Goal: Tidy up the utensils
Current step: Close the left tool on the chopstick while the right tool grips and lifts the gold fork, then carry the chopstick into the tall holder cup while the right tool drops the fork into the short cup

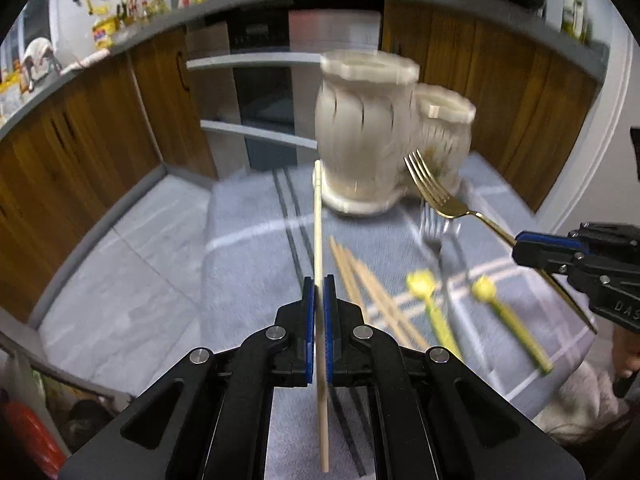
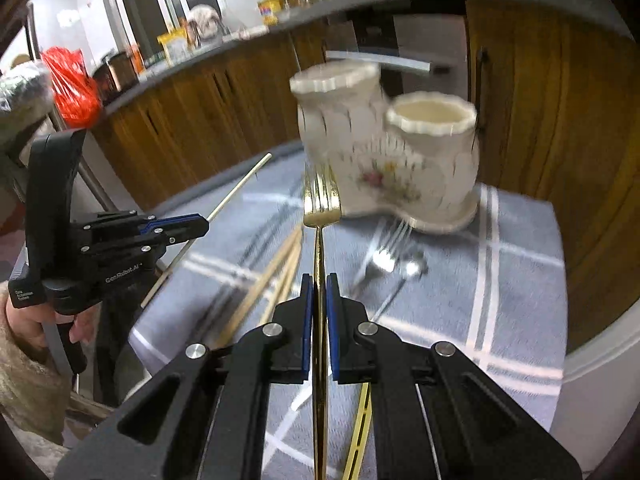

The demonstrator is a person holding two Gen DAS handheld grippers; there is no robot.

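Two yellow utensils [image 1: 436, 312], prob. spoons, only in left wrist view.

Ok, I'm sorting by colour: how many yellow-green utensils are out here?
2, both lying on the checked cloth: one yellow-green utensil beside the loose chopsticks, the other below the right tool. Motion blur may hide more.

"GenRobot.AI" on left claw [image 2: 202, 225]

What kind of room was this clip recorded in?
Most likely a home kitchen: wooden cabinets under a cluttered counter, a built-in oven, and a ceramic utensil holder on the table.
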